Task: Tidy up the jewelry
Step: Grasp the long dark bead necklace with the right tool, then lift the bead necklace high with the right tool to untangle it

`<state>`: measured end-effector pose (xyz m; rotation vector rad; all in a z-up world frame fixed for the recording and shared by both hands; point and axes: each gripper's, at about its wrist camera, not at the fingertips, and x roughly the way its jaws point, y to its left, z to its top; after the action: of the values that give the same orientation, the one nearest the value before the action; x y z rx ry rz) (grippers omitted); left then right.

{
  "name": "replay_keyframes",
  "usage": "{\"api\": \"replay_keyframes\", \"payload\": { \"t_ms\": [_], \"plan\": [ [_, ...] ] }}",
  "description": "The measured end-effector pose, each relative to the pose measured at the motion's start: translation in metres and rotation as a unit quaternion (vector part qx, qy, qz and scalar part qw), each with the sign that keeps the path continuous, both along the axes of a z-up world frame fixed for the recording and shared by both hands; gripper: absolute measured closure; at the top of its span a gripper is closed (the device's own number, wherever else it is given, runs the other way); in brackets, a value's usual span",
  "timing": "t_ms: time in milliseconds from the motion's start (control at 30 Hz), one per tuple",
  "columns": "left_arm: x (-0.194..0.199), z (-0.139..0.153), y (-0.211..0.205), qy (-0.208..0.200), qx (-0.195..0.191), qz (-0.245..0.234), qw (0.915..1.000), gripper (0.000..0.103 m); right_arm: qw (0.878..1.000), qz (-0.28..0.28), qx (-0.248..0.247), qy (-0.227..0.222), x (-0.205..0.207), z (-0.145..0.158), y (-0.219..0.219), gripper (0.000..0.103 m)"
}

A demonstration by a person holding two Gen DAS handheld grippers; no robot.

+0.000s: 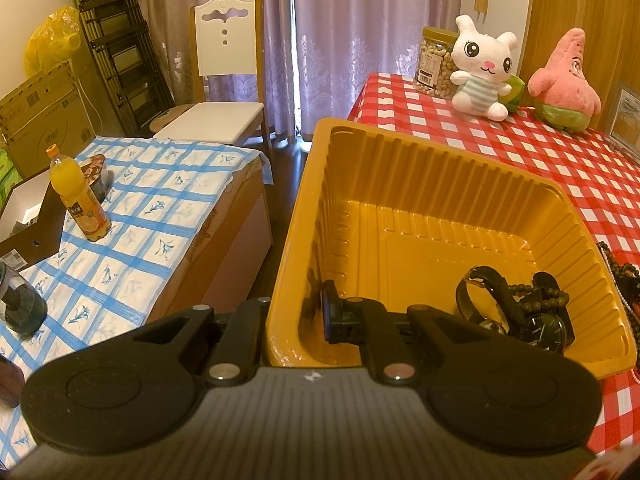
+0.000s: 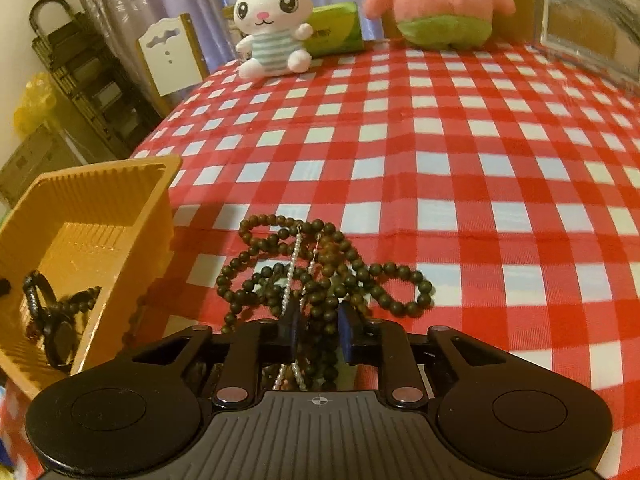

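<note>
A yellow plastic tray [image 1: 400,184] stands at the left edge of the red checked table [image 2: 460,152]. Watches [image 1: 520,312] and a bead bracelet lie in its near right corner. My left gripper [image 1: 298,312] is shut on the tray's near left wall, one finger inside and one outside. In the right wrist view the tray [image 2: 84,216] is at the left. A tangle of dark bead strands [image 2: 320,272] with a thin pearl chain [image 2: 294,272] lies on the cloth. My right gripper [image 2: 318,336] is closed around the near part of the bead strands.
A white bunny plush [image 2: 272,28], a pink starfish plush [image 2: 440,4], a green pack [image 2: 336,32] and a picture frame [image 2: 588,20] stand at the table's far side. A nut jar [image 1: 436,62] stands there too. A low table [image 1: 120,216] with an orange bottle [image 1: 78,196] is left.
</note>
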<state>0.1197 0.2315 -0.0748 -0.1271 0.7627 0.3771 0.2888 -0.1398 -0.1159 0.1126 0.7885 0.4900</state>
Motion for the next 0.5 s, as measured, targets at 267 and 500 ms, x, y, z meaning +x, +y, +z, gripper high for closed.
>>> {"api": "replay_keyframes", "payload": {
  "t_ms": [267, 500],
  "plan": [
    [0.0, 0.0, 0.0, 0.0, 0.0, 0.0, 1.0, 0.093, 1.0, -0.008, 0.028, 0.004, -0.006, 0.005, -0.012, 0.097],
    [0.002, -0.001, -0.002, 0.0, 0.0, -0.002, 1.0, 0.093, 0.994, -0.042, 0.095, -0.013, -0.026, 0.038, -0.046, 0.097]
  ]
}}
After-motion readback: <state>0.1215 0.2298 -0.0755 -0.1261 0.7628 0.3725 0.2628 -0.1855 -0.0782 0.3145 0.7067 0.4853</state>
